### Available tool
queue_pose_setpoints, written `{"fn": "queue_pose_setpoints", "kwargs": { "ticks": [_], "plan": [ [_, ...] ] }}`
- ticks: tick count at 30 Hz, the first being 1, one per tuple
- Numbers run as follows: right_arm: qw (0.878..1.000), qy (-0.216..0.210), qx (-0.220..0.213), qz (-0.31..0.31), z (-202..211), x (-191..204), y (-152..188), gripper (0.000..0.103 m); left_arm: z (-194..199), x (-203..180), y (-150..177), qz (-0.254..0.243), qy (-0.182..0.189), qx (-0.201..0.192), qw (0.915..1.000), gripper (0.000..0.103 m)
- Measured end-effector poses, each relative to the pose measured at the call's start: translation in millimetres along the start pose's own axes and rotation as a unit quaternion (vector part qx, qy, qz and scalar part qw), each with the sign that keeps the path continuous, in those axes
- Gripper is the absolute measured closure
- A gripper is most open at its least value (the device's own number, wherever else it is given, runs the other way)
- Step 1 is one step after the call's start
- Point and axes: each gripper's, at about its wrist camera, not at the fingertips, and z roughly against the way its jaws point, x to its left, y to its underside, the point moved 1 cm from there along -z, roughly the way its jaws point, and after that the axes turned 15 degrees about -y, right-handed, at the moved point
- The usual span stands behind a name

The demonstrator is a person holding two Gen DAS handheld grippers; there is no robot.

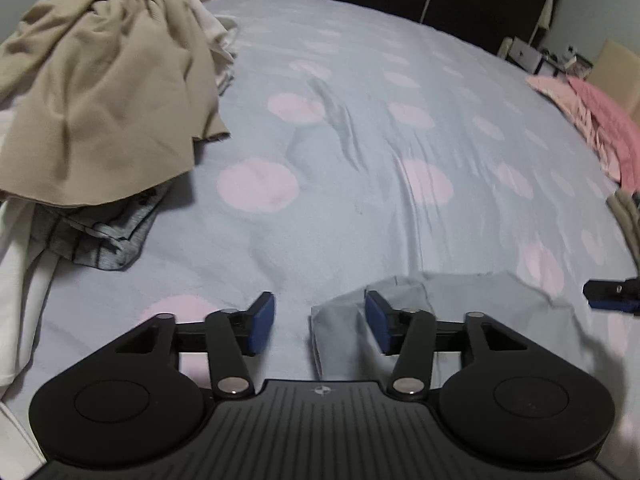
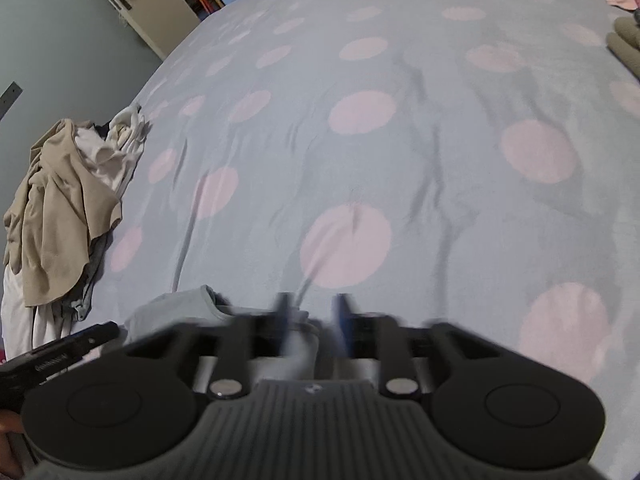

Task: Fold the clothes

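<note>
A pale blue-grey garment [image 1: 460, 320] lies flat on the dotted bed sheet [image 1: 360, 160], under and to the right of my left gripper [image 1: 320, 322], which is open and empty with its right pad over the cloth's left edge. The garment also shows in the right wrist view [image 2: 180, 308]. My right gripper [image 2: 312, 320] is blurred; its blue pads stand a narrow gap apart with pale cloth showing between and below them. Whether it grips the cloth I cannot tell. The right gripper's tip shows at the left wrist view's right edge [image 1: 612, 292].
A heap of unfolded clothes, beige [image 1: 104, 92] on top with white and grey striped pieces beneath, sits at the left of the bed. Pink folded items [image 1: 600, 120] and olive folded cloth [image 1: 628, 216] lie at the right edge. A door [image 2: 132, 0] stands beyond the bed.
</note>
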Motion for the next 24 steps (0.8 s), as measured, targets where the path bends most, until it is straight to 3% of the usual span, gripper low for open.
{"fn": "queue_pose_setpoints", "kwargs": {
  "ticks": [3, 11, 20, 24],
  "plan": [
    [1.000, -0.016, 0.008, -0.004, 5, 4, 7, 0.050, 4, 6, 0, 0.016, 0.012, 0.007, 0.9998, 0.041],
    [0.998, -0.045, 0.051, -0.018, 12, 7, 44, 0.047, -15, 20, 28, 0.068, 0.077, 0.082, 0.9913, 0.040],
    [0.996, -0.043, 0.063, -0.041, -3, -11, 65, 0.044, -34, 8, 25, 0.054, 0.101, 0.056, 0.9919, 0.038],
    [0.997, -0.042, 0.065, -0.027, -11, -7, 64, 0.043, -33, -3, 26, 0.034, 0.096, 0.047, 0.9937, 0.050]
  ]
}}
